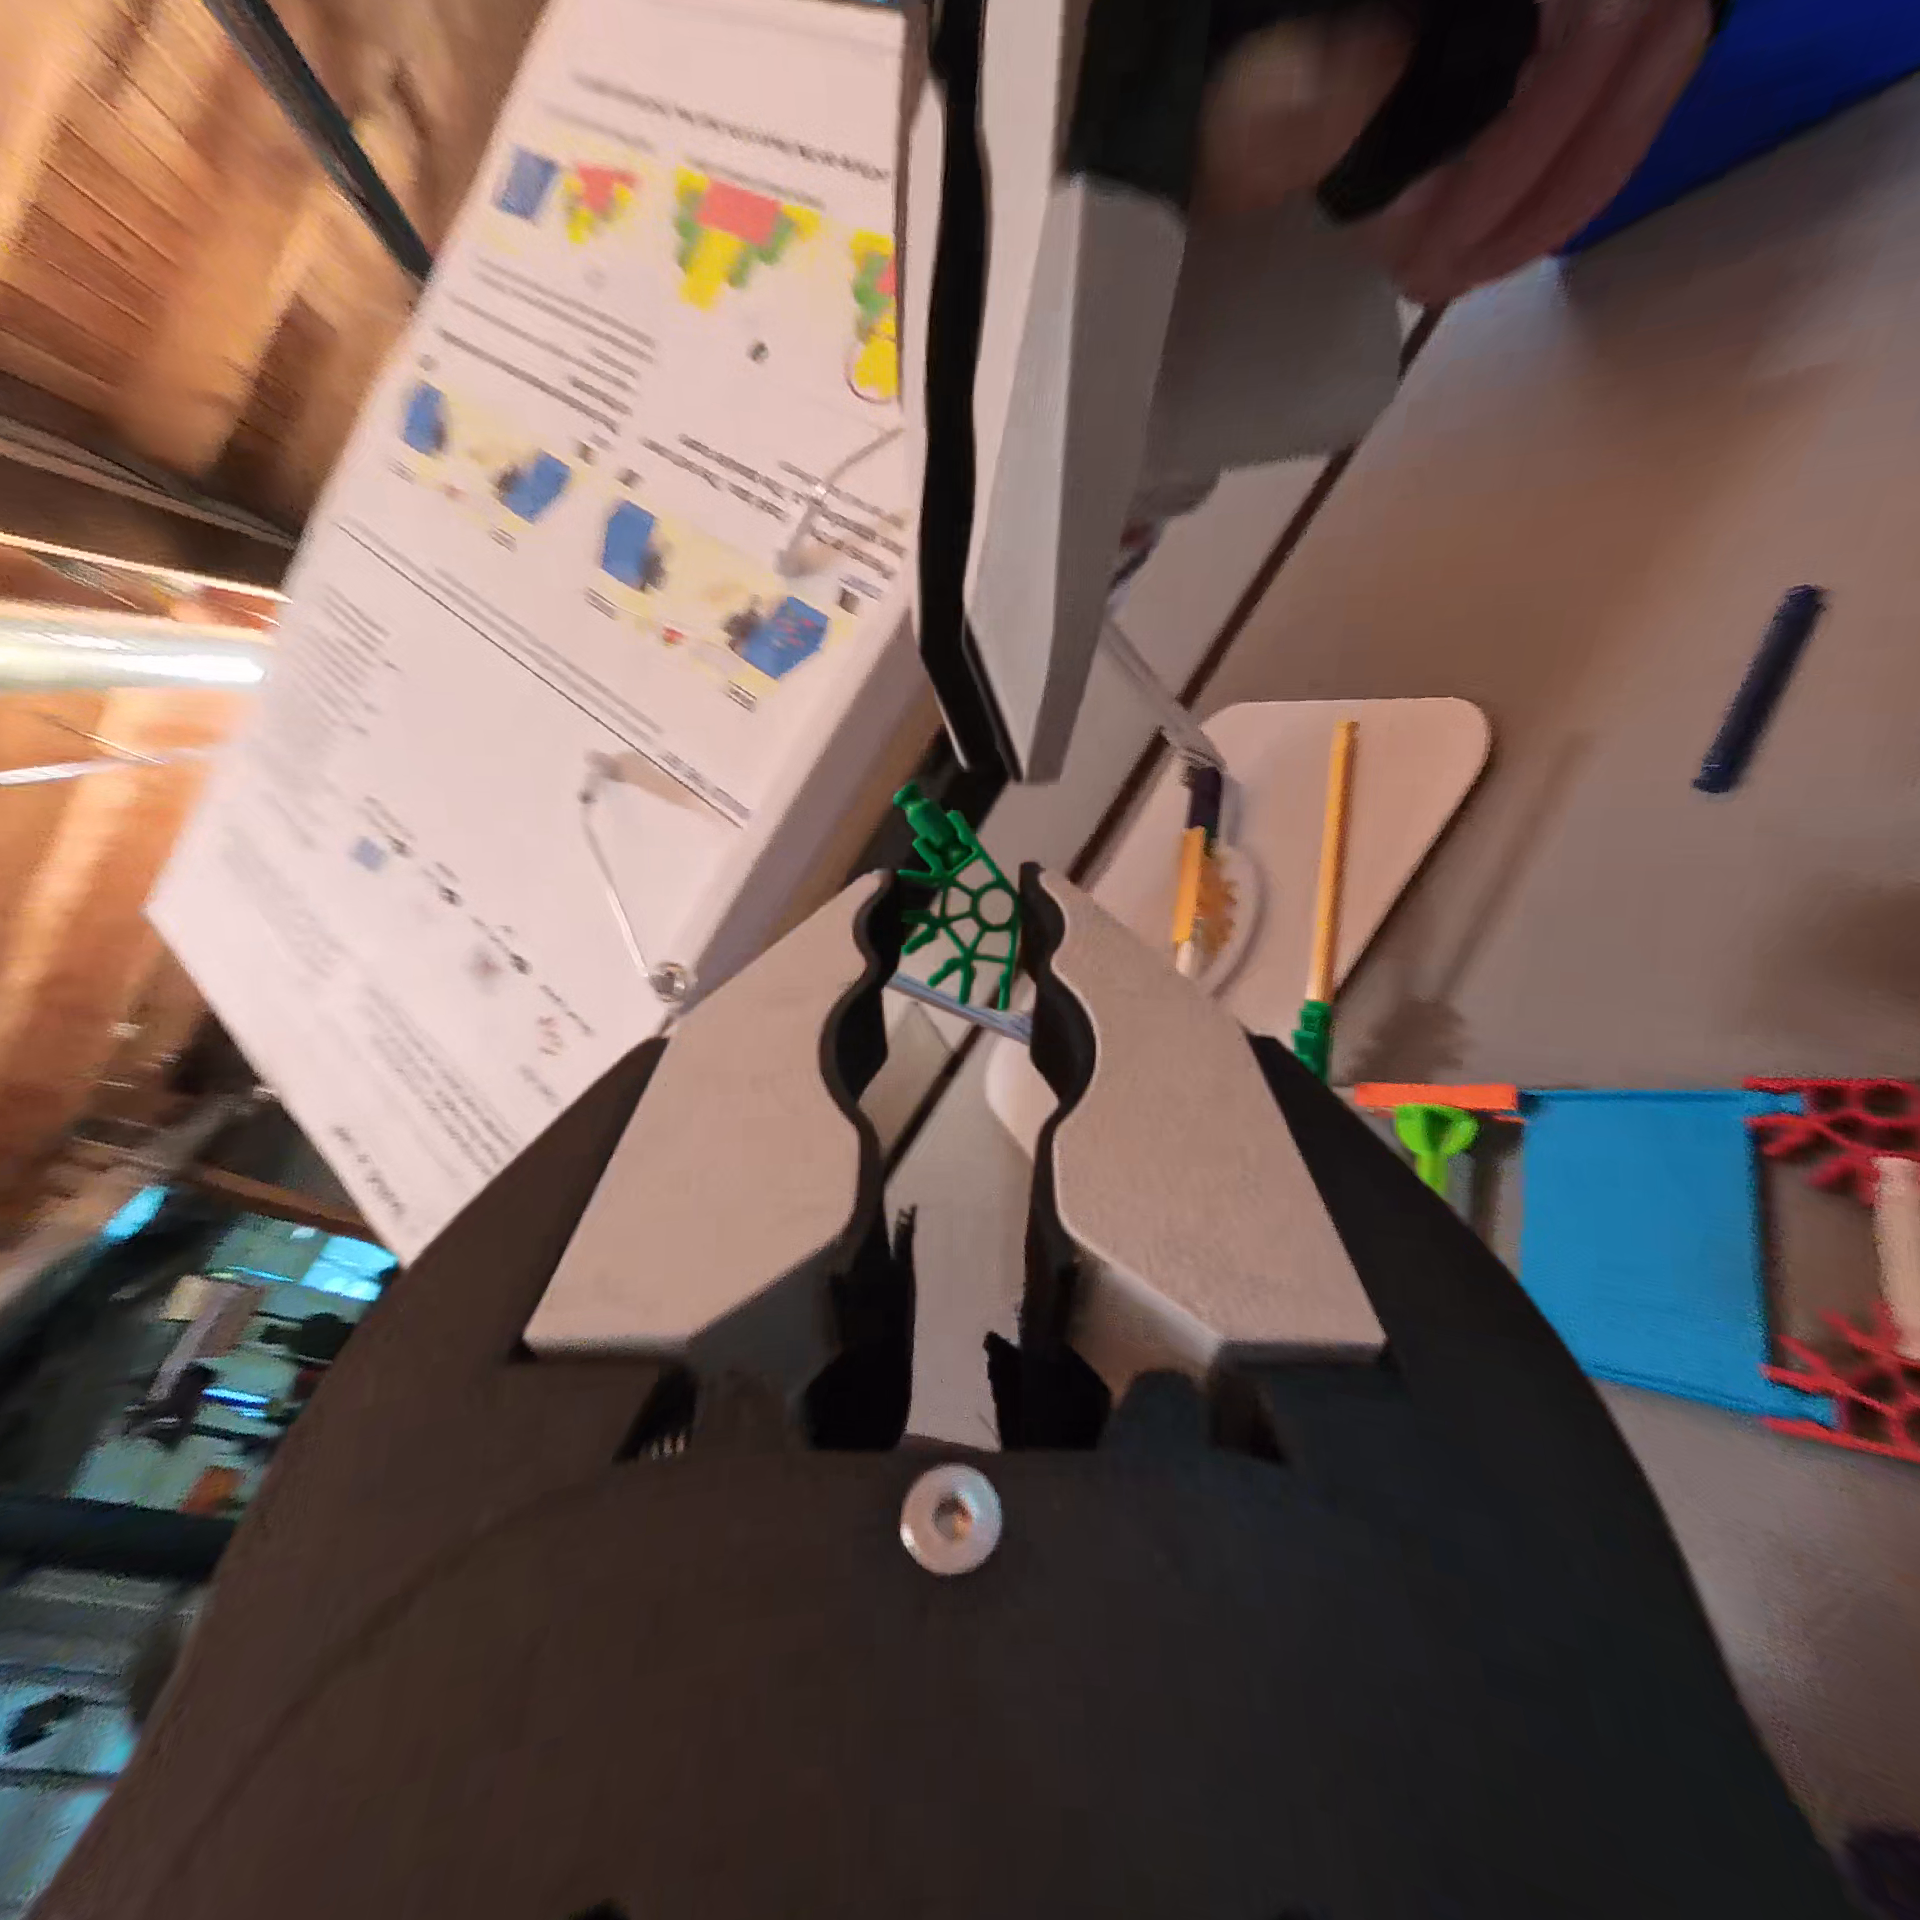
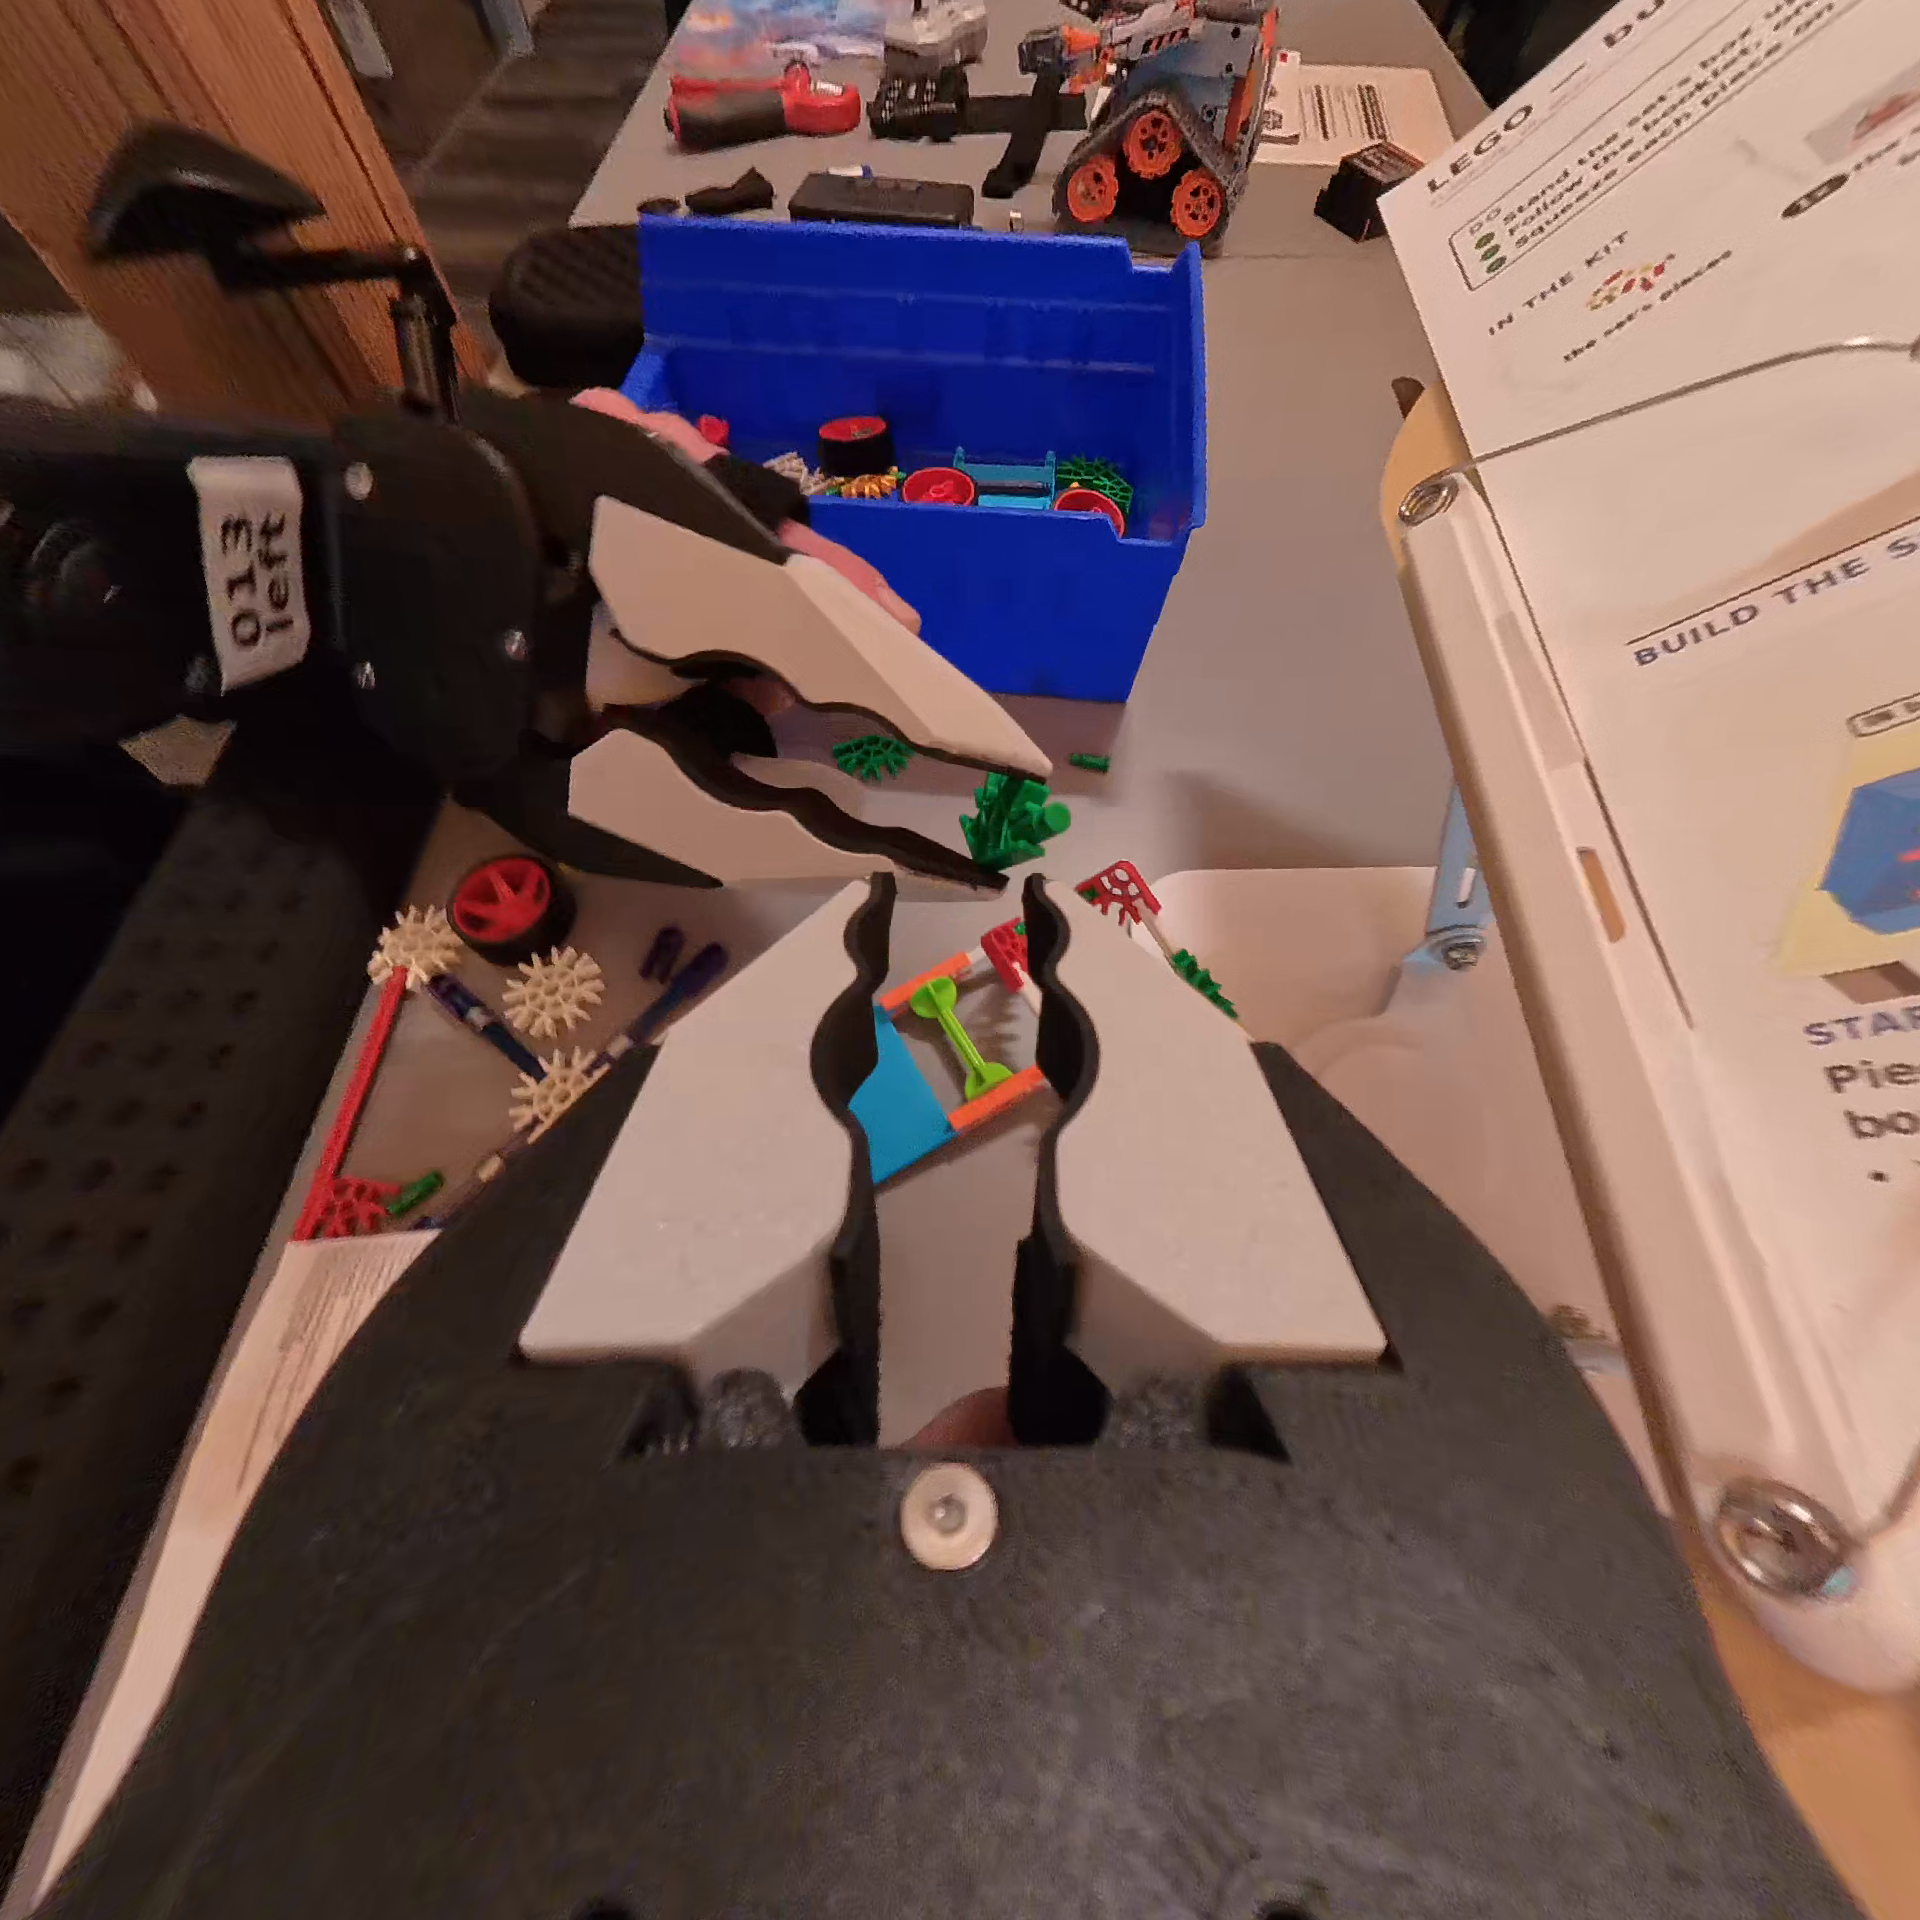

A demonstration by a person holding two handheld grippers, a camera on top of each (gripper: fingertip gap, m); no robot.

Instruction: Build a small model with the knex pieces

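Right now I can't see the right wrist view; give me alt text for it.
The left gripper comes in from the left, shut on a green connector piece above the grey table. The right gripper, open and empty, hovers over a blue panel assembly, with a blue bin of parts behind.

A white label [image 2: 252, 574] with black printed characters, in two lines turned sideways, sits on the black body of the left gripper [image 2: 1023, 826]. In the right wrist view a white sheet [image 2: 1662, 312] on a stand at the right carries legible print: a large dark heading at the top, small black lines beside green dots, and blue and black headings lower down beside a coloured diagram. A far sheet [image 2: 1340, 109] on the table bears a black code pattern and small print. A paper [image 2: 301, 1340] at lower left has fine print too small to read. In the left wrist view a sheet [image 1: 582, 623] shows coloured diagrams and blurred, unreadable lines.
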